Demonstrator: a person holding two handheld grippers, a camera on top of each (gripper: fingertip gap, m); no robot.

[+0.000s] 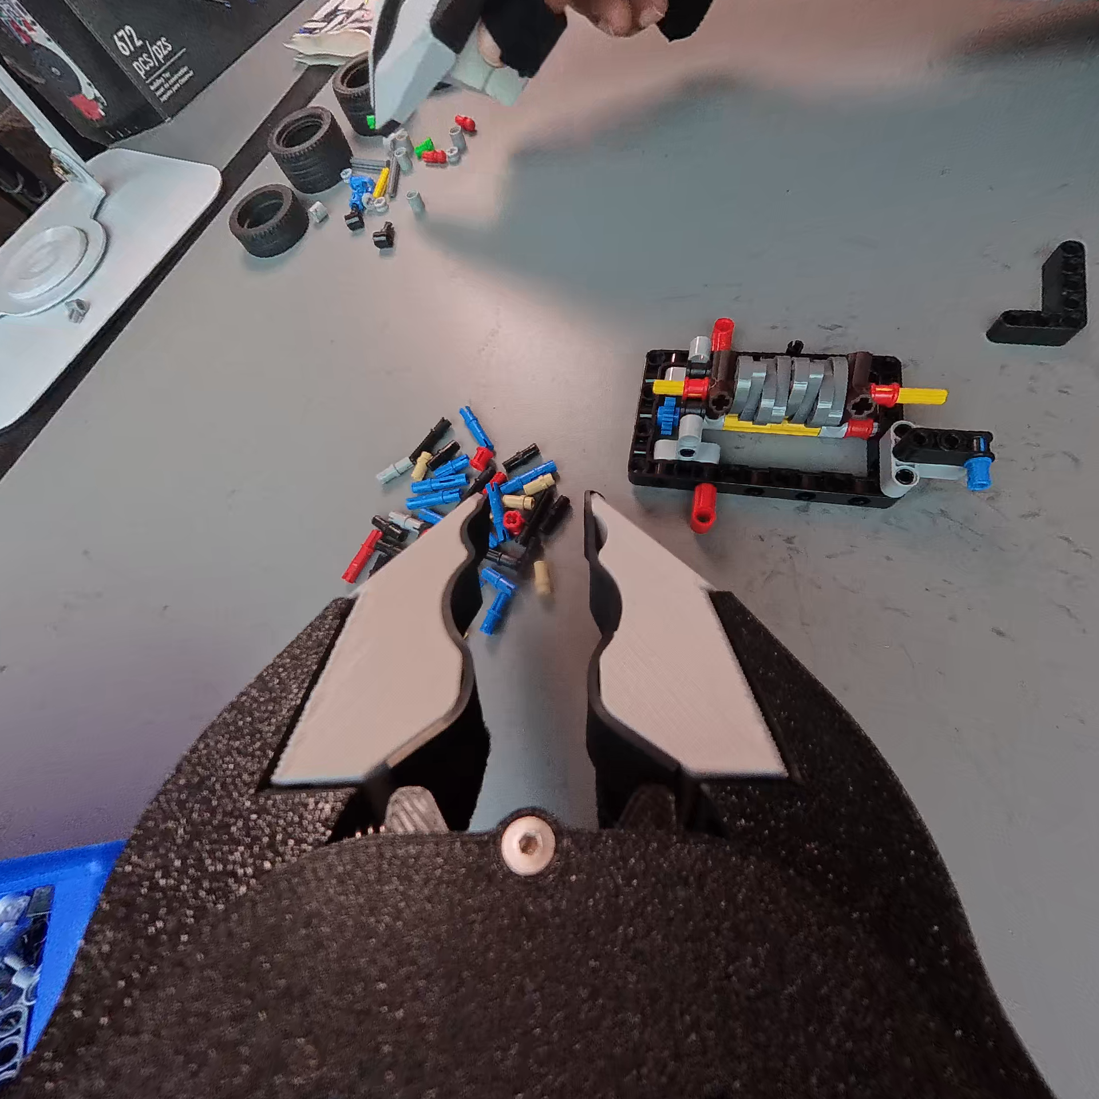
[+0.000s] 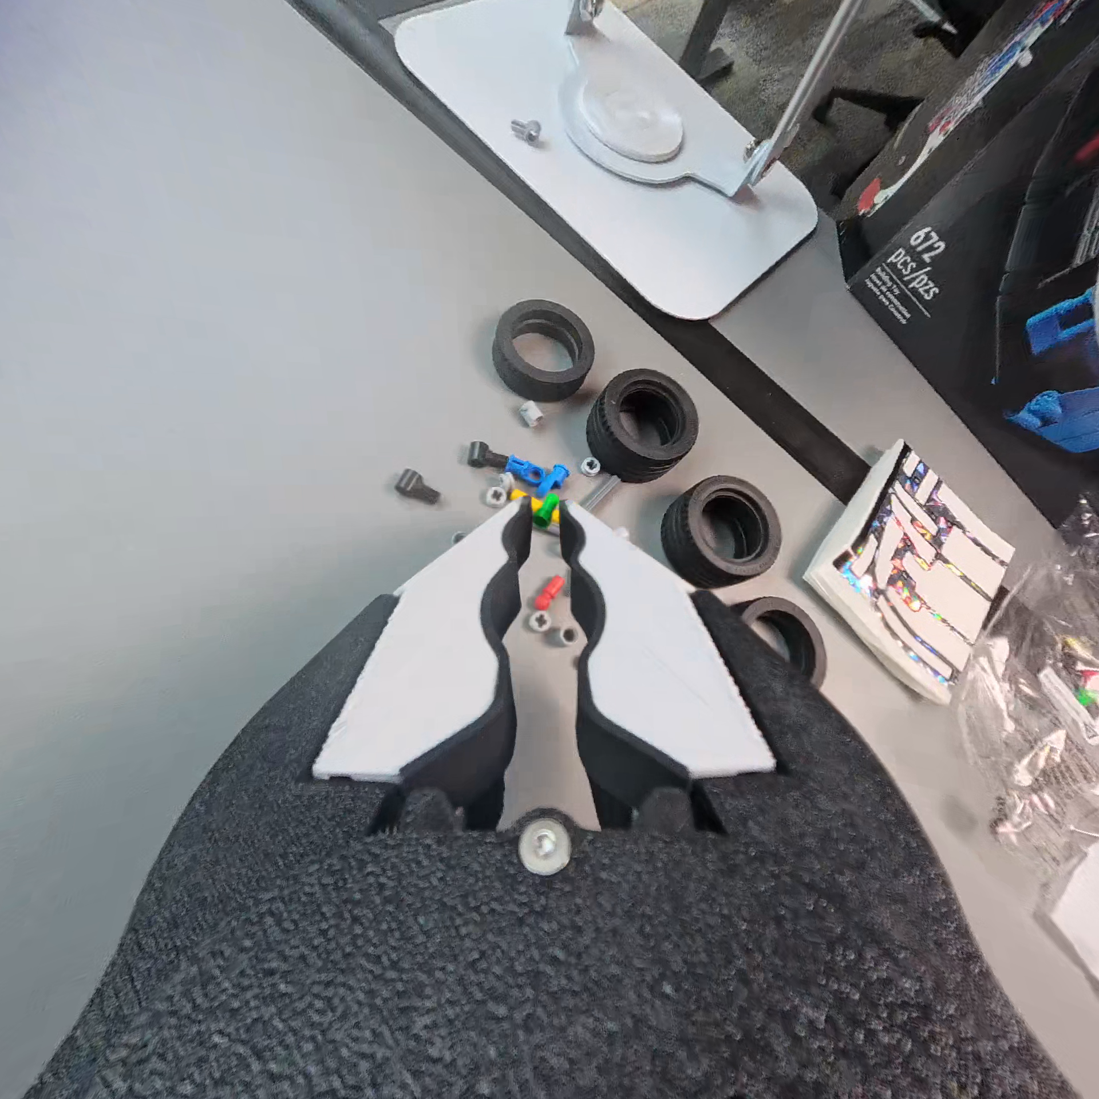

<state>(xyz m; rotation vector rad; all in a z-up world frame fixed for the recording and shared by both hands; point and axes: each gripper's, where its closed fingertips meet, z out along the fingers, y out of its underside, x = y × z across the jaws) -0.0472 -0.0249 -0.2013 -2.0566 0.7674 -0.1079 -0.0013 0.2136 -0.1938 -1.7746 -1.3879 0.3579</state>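
On a grey table (image 1: 594, 238) strewn with small building-toy parts, my left gripper (image 1: 532, 505) hangs with its jaws apart and nothing between them, tips just over the near edge of a heap of blue, black, tan and red pins (image 1: 476, 493); the heap lies straight ahead and slightly left of the claw, its pins pointing every way, so no single long axis can be read. Off to the right, apart from the heap, sits a black frame assembly (image 1: 767, 428) with grey curved pieces, yellow axles and red bushes, and beyond it a black L-shaped beam (image 1: 1052, 303). My right gripper (image 2: 545, 512) works a second scatter beside four black tyres (image 2: 642, 425): its tips are nearly together around a green connector (image 2: 544, 510), which stands roughly along the line of the fingers, though whether the pads truly grip it or only flank it I cannot tell. A red pin (image 2: 548, 592) and two grey bushes (image 2: 552, 628) lie on the table between the fingers further back. In the left wrist view that gripper is cut off by the top edge. A black box (image 2: 975, 238), a sticker sheet (image 2: 910, 565), a clear bag (image 2: 1046, 684) and a white stand base (image 2: 654, 238) ring the far side; a blue bin (image 1: 53, 928) is mostly hidden.
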